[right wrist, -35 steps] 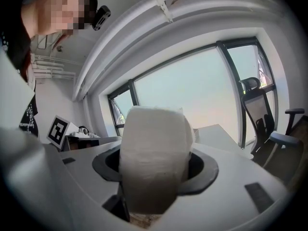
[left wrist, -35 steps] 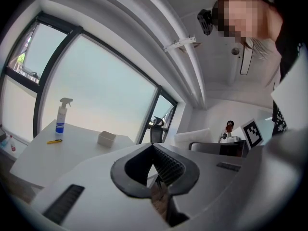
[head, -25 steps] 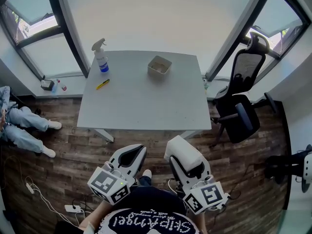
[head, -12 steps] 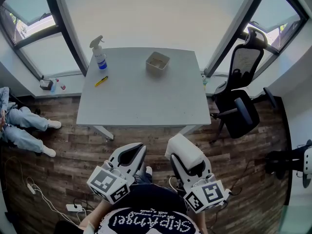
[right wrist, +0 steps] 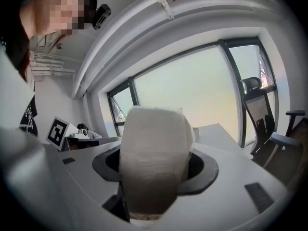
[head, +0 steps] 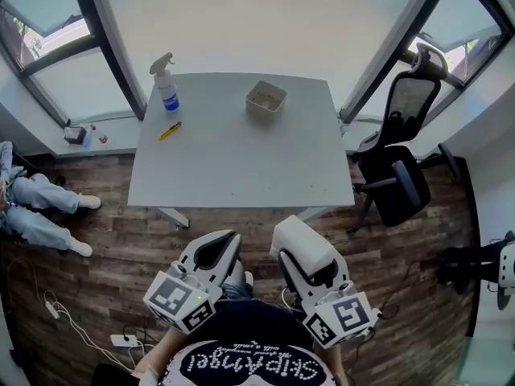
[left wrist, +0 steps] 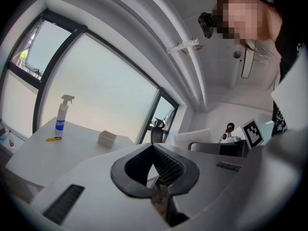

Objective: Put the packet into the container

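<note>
Your right gripper (head: pixel 310 268) has its fingers clamped on the white packet (head: pixel 298 244). The packet stands up between them and fills the middle of the right gripper view. Your left gripper (head: pixel 212 253) carries nothing, and its fingers are pressed together at the tips. Both grippers sit low in front of your body, side by side over the wood floor (head: pixel 121 240), on the near side of the grey bench (head: pixel 233 163) and well apart from it. The container (head: pixel 265 99), a small open tub, rests on the far part of the bench, right of centre, with nothing touching it. A spray bottle (head: pixel 166 87) stands upright at the far left corner of the bench. A yellow pen (head: pixel 169 130) lies flat near it, on the side closer to you. A black office chair (head: pixel 398 167) stands off the right edge of the bench.
</note>
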Demonstrator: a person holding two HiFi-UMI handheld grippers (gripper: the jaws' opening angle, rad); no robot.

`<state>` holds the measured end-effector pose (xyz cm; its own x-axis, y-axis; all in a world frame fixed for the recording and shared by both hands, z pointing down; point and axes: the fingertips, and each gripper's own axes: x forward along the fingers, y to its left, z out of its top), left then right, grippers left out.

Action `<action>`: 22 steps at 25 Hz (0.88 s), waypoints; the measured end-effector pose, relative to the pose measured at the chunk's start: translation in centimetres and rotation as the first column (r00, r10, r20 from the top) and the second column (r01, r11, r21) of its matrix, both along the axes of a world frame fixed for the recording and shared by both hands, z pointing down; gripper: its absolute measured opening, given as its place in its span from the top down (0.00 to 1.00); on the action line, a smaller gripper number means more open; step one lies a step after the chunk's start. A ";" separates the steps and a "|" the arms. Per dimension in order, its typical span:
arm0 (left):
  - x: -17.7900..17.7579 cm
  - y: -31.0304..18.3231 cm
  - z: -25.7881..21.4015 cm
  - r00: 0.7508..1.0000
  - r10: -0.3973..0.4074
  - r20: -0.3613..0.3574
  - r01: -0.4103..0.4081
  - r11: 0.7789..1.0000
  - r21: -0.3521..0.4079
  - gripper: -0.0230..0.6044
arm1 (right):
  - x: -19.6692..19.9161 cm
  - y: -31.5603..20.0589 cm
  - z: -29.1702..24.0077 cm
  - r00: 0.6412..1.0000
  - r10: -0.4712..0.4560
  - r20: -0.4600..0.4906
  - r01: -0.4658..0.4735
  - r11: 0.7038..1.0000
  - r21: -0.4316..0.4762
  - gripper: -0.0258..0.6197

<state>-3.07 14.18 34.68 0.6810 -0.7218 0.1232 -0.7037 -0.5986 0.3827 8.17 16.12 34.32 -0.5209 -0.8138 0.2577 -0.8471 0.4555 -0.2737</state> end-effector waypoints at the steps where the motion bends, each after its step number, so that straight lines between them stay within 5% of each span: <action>1: -0.2 -0.6 -0.1 1.000 -0.006 -0.004 0.006 1.000 0.001 0.95 | -0.3 -0.5 0.0 1.000 -0.003 -0.001 0.003 1.000 0.000 0.53; 22: -1.6 -13.5 -2.3 0.998 0.067 0.002 -0.067 0.998 0.020 0.95 | -1.7 -12.7 -1.5 0.998 0.059 0.008 -0.059 0.998 0.003 0.53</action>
